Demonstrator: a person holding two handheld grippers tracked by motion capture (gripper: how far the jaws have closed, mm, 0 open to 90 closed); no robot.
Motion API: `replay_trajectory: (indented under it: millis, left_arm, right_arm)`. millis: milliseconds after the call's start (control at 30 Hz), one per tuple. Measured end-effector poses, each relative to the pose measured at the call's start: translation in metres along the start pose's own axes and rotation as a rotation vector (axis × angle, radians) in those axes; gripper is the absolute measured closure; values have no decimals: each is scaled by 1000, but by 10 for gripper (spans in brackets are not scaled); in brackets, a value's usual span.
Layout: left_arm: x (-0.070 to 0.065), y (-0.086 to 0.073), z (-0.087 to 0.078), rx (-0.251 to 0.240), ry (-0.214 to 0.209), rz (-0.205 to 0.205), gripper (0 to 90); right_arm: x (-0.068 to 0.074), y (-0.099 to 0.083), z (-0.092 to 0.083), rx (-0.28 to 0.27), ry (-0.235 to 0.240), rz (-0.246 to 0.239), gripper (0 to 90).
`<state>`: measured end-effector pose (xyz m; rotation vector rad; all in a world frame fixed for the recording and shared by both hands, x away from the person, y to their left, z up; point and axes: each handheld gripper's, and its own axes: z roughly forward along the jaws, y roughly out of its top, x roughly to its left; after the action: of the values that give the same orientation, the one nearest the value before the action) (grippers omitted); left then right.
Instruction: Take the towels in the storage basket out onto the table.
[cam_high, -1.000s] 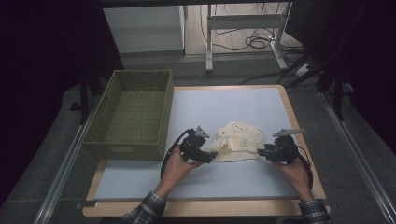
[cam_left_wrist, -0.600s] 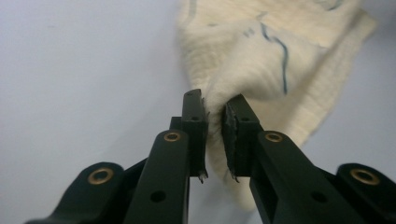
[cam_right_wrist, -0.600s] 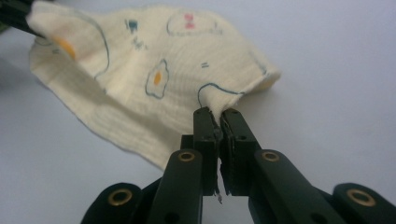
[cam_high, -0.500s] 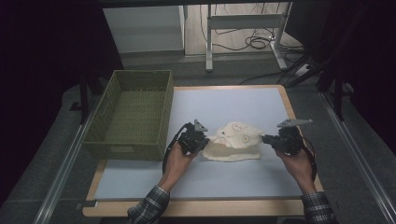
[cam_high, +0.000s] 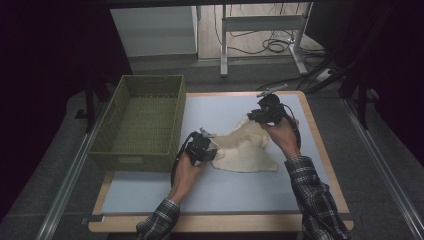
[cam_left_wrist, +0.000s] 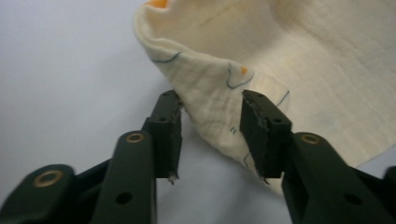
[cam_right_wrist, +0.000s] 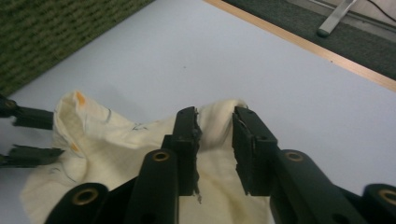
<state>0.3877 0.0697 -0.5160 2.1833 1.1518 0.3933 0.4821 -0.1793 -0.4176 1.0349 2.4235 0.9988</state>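
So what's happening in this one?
A person with a gripper in each hand is working a cream cloth on the blue-topped table. The left gripper has the cloth's near-left corner between its jaws, which have just been opening; the pads look slightly off the fabric. The right gripper has the far corner lifted, with cloth between its jaws, also just opening. A green basket sits at the left.

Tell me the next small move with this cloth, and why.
Probably close the left gripper again: its fingers have just been opening and stand apart around a cloth fold. The right gripper, fingers also just opening, is raised over the far corner, with the basket beside.
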Motion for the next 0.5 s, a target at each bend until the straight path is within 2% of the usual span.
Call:
replay_trajectory:
  millis: [100, 300, 367, 500]
  left_arm:
    - [3, -4, 1, -6, -12, -19, 518]
    - [3, -13, -4, -34, -24, -37, 447]
    - [2, -15, -6, -41, -33, -41, 407]
    - [-4, -16, -6, -44, -31, -22, 373]
  right_arm:
    - [-3, -11, -5, -8, 0, -7, 655]
    - [-20, -64, -21, 24, -25, 57, 617]
    - [-27, -84, -21, 29, -16, 103, 587]
    - [-37, -111, -7, 16, 56, 210, 517]
